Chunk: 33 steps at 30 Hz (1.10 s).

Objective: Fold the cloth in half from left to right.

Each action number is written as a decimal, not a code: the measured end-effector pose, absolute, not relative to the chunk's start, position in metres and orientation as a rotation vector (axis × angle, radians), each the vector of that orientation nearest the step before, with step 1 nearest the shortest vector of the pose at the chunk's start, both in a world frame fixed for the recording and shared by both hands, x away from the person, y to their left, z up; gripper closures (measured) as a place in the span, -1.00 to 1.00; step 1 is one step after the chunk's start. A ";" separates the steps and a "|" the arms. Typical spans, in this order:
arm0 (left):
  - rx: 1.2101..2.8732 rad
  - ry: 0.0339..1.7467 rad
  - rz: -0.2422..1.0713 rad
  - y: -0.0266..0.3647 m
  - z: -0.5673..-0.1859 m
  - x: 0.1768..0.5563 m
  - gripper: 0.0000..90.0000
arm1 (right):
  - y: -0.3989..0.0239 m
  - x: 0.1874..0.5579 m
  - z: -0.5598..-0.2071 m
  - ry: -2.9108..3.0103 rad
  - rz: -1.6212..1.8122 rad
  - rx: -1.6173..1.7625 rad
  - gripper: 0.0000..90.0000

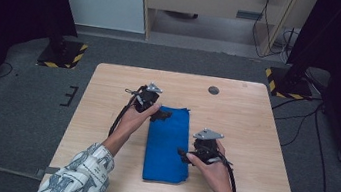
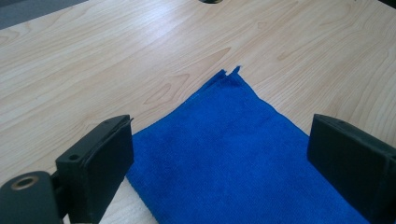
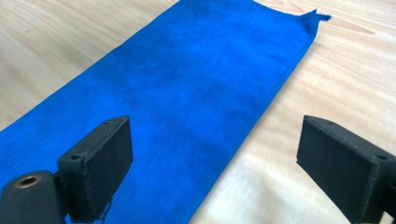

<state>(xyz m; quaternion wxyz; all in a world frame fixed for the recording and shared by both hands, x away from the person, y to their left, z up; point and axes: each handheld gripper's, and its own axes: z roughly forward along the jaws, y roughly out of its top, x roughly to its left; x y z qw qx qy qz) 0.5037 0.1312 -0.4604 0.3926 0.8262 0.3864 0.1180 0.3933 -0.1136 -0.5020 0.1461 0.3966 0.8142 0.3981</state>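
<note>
One folded blue cloth (image 1: 167,143) flat on table (image 1: 245,121), nothing on it.

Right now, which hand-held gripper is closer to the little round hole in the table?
Left. The left hand-held gripper sits nearer the hole; the right hand-held gripper is lower down, beside the blue cloth.

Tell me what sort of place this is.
Probably a lab or recording room, not a home: a bare wooden table stands on grey carpet, stand bases with yellow-black hazard tape flank it, and cables trail across the floor. A folded blue cloth lies on the table.
</note>
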 end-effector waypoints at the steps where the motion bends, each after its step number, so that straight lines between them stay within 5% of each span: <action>1: 2.105 0.983 0.303 0.132 -0.461 0.504 -0.85 | -0.112 0.398 -0.503 2.343 1.137 1.142 -0.74; 16: 2.123 1.015 0.351 0.149 -0.465 0.502 -0.87 | -0.100 0.459 -0.496 2.372 1.151 1.049 -0.68; 33: 2.118 0.959 0.434 0.158 -0.480 0.511 -0.86 | -0.097 0.505 -0.497 2.389 1.047 1.075 -0.30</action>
